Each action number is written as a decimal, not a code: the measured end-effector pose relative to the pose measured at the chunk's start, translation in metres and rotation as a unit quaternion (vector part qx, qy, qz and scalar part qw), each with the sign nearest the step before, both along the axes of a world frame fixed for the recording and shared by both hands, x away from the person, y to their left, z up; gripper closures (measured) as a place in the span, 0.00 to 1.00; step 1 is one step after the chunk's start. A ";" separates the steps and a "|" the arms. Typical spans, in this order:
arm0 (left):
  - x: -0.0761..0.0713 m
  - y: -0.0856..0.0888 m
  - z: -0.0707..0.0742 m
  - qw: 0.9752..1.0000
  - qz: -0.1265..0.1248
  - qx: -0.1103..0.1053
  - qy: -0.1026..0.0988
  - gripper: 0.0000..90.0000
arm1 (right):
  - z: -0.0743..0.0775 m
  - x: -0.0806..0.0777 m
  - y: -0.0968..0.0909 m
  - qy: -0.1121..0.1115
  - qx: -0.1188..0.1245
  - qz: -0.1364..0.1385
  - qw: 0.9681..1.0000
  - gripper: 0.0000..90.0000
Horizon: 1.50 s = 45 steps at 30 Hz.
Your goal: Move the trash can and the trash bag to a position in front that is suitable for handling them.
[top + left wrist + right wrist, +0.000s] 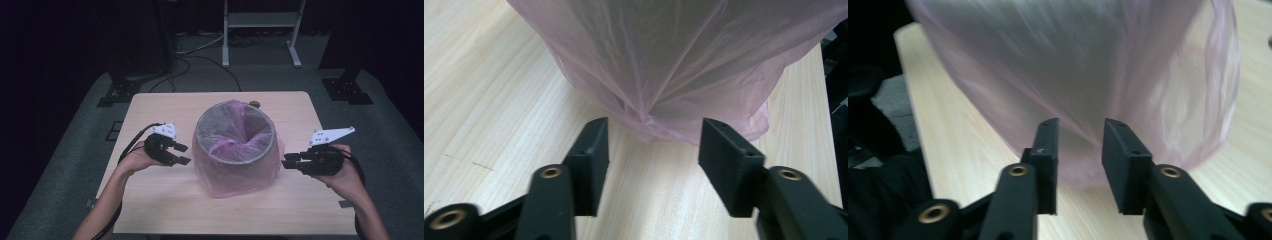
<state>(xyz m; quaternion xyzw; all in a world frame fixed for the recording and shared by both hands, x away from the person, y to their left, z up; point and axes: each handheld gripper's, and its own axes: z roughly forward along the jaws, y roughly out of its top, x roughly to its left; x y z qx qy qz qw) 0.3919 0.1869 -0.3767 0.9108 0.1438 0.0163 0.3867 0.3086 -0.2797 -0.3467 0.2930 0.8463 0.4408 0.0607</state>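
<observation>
Table: the light wooden table point(165, 210) is in front of me, my forearms coming in over its near edge.
Bin: a round mesh bin point(235, 142) stands upright near the middle of the table, between my two grippers.
Bag: a thin pink bag point(227, 182) lines the bin, folded over its rim and hanging loose down the outside to the tabletop; part of it sags inside the bin.
My left gripper: I hold my left gripper point(181, 154) just left of the bin, jaws pointing at it. In the left gripper view point(653, 145) the jaws stand wide apart with nothing between them, and the crumpled base of the bag point(664, 90) sits just beyond their tips on the wood point(489, 100).
My right gripper: I hold my right gripper point(289, 161) just right of the bin, tips next to the bag's skirt. In the right gripper view point(1080, 145) the jaws are parted by a narrower gap, empty, with the bag point(1088, 65) close ahead; whether the tips touch the plastic I cannot tell.
Small dark object: something small point(254, 104) lies on the table just behind the bin, too small to identify.
</observation>
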 end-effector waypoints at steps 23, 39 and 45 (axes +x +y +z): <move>-0.016 0.010 0.020 1.000 0.010 0.003 -0.010 0.27 | 0.061 0.048 0.131 -0.005 -0.108 0.112 0.988 1.00; -0.020 0.006 0.021 1.000 0.005 0.003 -0.009 0.26 | 0.049 0.020 0.152 0.025 -0.129 0.183 0.974 1.00; -0.021 0.005 0.021 1.000 0.003 0.004 -0.007 0.26 | 0.050 0.006 0.153 0.034 -0.124 0.218 0.968 1.00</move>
